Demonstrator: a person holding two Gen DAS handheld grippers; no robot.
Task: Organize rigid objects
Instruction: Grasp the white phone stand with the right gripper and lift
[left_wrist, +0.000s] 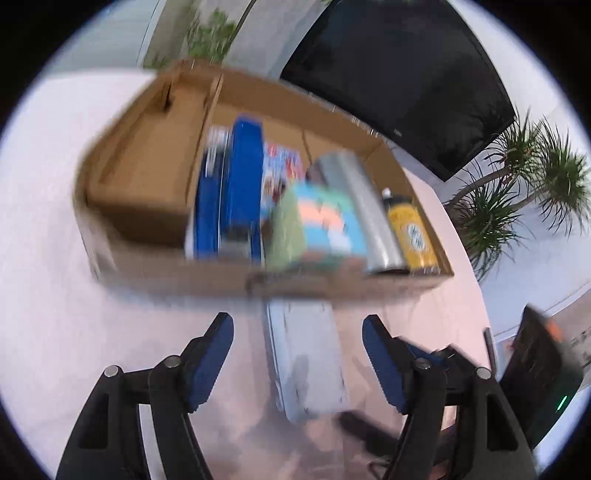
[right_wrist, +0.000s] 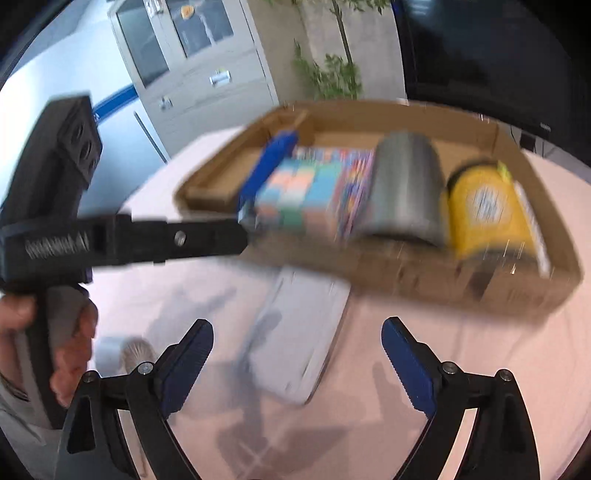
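A cardboard box stands on the pale table. It holds a blue object, a colourful block box, a grey cylinder and a yellow jar. A flat pale grey case lies on the table in front of the box. My left gripper is open and empty, fingers either side of the case. It also shows in the right wrist view. My right gripper is open and empty, above the case.
A small white roll and a brush-like item lie at the table's left. A dark device sits at the right edge. A black screen, plants and a cabinet stand behind.
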